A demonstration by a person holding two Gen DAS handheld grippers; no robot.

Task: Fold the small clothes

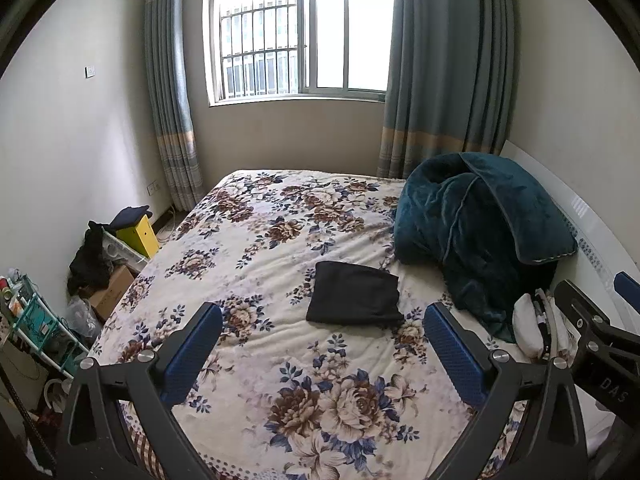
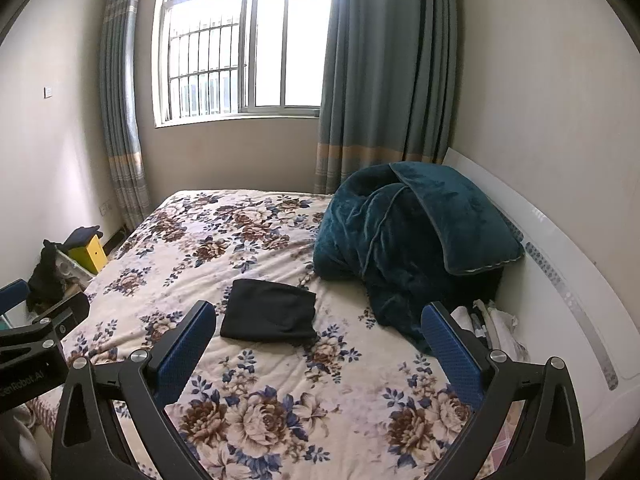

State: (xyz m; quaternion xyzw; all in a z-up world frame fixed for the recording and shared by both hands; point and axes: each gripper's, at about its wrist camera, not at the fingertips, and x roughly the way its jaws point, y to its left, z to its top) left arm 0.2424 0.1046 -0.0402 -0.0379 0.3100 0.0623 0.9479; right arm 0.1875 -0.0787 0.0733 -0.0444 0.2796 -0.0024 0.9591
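**A:** Where is the garment?

**B:** A black folded garment [image 1: 354, 294] lies flat on the floral bedspread [image 1: 248, 248], a little above the middle of the left wrist frame. In the right wrist view the same dark rectangle sits left of centre, just above the gap between the fingers.

**A:** And the grippers?

**B:** The left gripper [image 1: 322, 328] fills the bottom of its own frame, its two blue-padded fingers [image 1: 192, 354] spread wide apart with nothing between them but bedspread. The right gripper [image 2: 318, 328] looks the same in its frame: fingers well apart, holding nothing. Neither one touches the garment; both hang in front of it, on the near side.

**A:** Can each see the other?

**B:** Yes. Part of the right gripper shows at the right edge of the left wrist frame, and part of the left gripper shows at the left edge of the right wrist frame.

**A:** What else is on the bed?

**B:** A bunched teal blanket [image 1: 480, 232] sits at the right of the frame, beside the black garment but apart from it. Some white cloth items [image 1: 528, 326] lie below the blanket, against the white headboard [image 2: 560, 264].

**A:** And the room?

**B:** A barred window [image 1: 296, 32] with blue-grey curtains [image 1: 444, 72] fills the top. Boxes and clutter, including a yellow box [image 1: 140, 236], stand at the left, beside the bed.
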